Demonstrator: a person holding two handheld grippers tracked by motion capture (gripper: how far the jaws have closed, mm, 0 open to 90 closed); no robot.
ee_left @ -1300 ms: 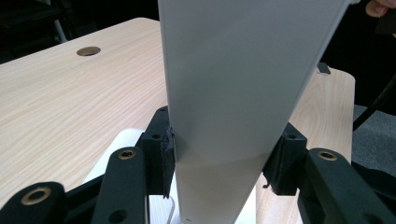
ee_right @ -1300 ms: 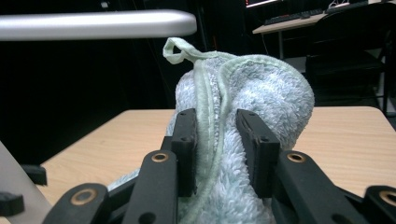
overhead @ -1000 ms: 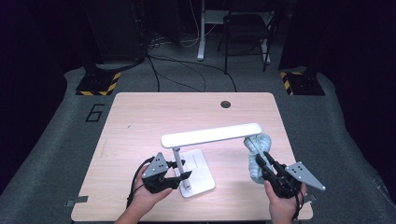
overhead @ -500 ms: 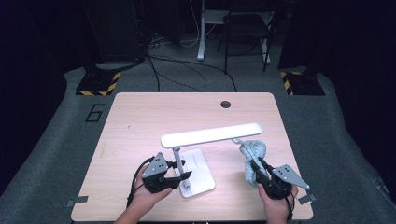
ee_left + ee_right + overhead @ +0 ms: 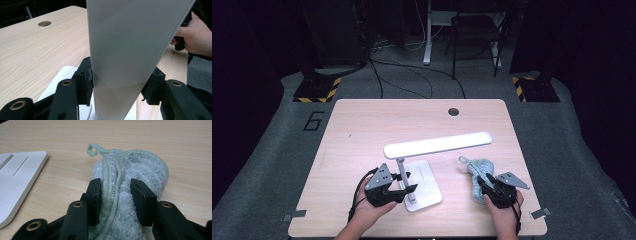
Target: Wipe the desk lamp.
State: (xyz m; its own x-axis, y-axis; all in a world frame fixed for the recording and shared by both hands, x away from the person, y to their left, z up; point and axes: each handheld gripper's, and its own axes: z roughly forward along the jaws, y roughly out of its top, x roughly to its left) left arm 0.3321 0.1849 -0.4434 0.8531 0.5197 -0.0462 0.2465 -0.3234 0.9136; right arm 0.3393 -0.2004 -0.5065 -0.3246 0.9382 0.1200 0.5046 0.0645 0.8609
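Cloth is lying bunched on the tabletop, to the right of the lamp and near my edge, and my right claw is sitting over its near end. In the right gripper view its jaws have just been opening: they are now straddling the cloth's raised fold with the fabric between them, the pads looking slack rather than pressing, so I am judging this a release or a re-grip, not a firm pinch. My left claw is clamping the lamp low down, where the stem meets the base; in the left gripper view both pads are bearing on the white body.

To do this well, I am keeping the left claw steady so the lamp is not tipping or sliding. If I am re-gripping, I am taking a thick bite of the fold, clear of the small loop at the far end, so the cloth is staying bunched and not unrolling when lifted.
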